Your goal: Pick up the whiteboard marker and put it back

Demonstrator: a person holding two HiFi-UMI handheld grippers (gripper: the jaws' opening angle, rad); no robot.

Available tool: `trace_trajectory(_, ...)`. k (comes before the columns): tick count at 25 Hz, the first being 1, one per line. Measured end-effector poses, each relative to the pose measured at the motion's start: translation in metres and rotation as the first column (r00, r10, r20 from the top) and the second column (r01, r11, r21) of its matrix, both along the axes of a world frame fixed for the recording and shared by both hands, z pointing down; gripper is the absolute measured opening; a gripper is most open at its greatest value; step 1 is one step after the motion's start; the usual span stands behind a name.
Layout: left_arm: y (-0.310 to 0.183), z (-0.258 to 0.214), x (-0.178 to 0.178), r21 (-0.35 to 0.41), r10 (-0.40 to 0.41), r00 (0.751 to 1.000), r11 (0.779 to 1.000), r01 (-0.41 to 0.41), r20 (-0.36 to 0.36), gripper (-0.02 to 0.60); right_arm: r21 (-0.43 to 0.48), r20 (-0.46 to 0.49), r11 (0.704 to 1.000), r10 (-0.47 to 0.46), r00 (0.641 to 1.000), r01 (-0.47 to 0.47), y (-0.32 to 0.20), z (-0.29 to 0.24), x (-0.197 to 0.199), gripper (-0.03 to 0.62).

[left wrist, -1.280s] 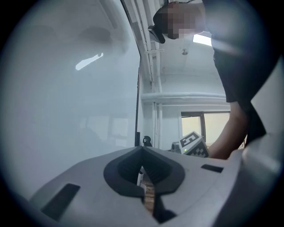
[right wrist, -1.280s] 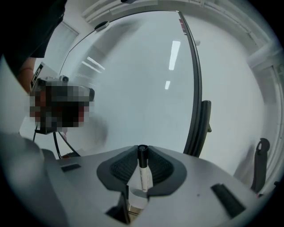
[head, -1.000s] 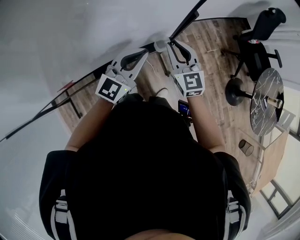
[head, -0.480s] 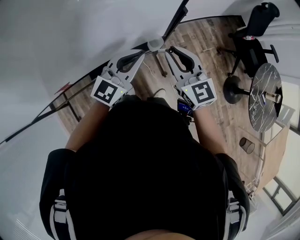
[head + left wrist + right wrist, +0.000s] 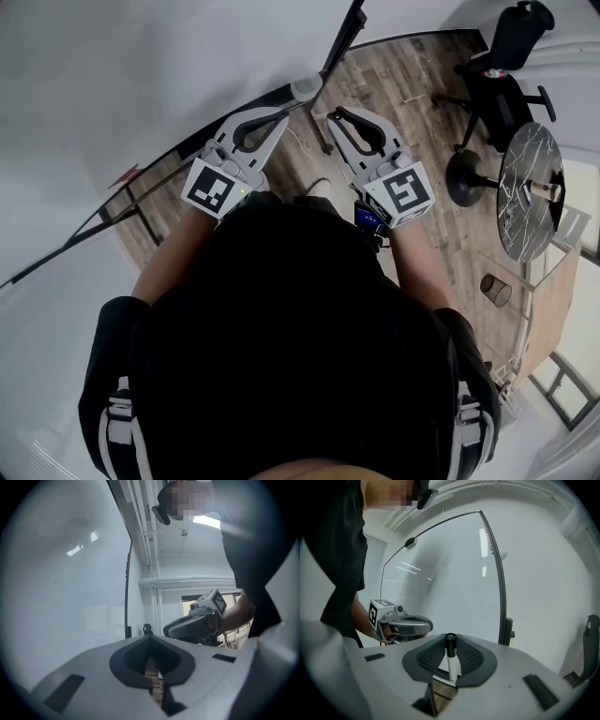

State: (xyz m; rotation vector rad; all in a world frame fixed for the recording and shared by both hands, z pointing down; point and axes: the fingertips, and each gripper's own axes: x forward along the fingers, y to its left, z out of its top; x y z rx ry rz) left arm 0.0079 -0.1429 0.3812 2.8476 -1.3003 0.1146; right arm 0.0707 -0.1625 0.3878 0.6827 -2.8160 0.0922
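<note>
The right claw [image 5: 450, 644] is closed on the whiteboard marker [image 5: 452, 667]. In the right gripper view the marker stands upright between the two dark pads [image 5: 429, 658], which press on it from both sides. Its black cap [image 5: 450, 639] points up and sits at the level of the claw tips. The white body goes down through the gap, and its lower end reaches the narrow part of the opening. So the marker lies on nothing; it is only carried in this claw, up in the air.

Behind the marker is the whiteboard [image 5: 454, 564], a big white surface with a thin black frame. The marker is near the board, but I cannot tell if it touches it.

The left claw [image 5: 151, 641] is closed and empty. Its tips meet, and through the slit below them only the wooden floor [image 5: 412, 75] is seen. It is held just beside the right claw, at the left of it, and the two do not touch.

In the head view the person in a black shirt [image 5: 291, 328] holds both claws forward, close to the lower edge of the whiteboard.
</note>
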Motion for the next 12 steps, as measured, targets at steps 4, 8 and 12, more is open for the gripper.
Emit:
trace_trajectory(4, 0.0003, 0.0004, 0.0037, -0.005, -0.011, 1.0, 1.0, 0.011, -0.009, 0.003, -0.011, 0.003, 1.0, -0.007, 1.0, 0.007, 0.0029, 0.0035, 0.0015, 0.069)
trace_trajectory(8, 0.0009, 0.003, 0.005, -0.011, -0.01, 1.0, 1.0, 0.01, -0.012, 0.003, -0.015, 0.009, 1.0, -0.015, 1.0, 0.015, 0.0045, 0.0049, -0.0001, 0.069)
trace_trajectory(12, -0.0007, 0.0038, 0.0061, -0.012, -0.007, 1.0, 1.0, 0.007, -0.009, 0.003, -0.016, 0.012, 1.0, -0.021, 1.0, 0.021, 0.0041, 0.0036, -0.0016, 0.069)
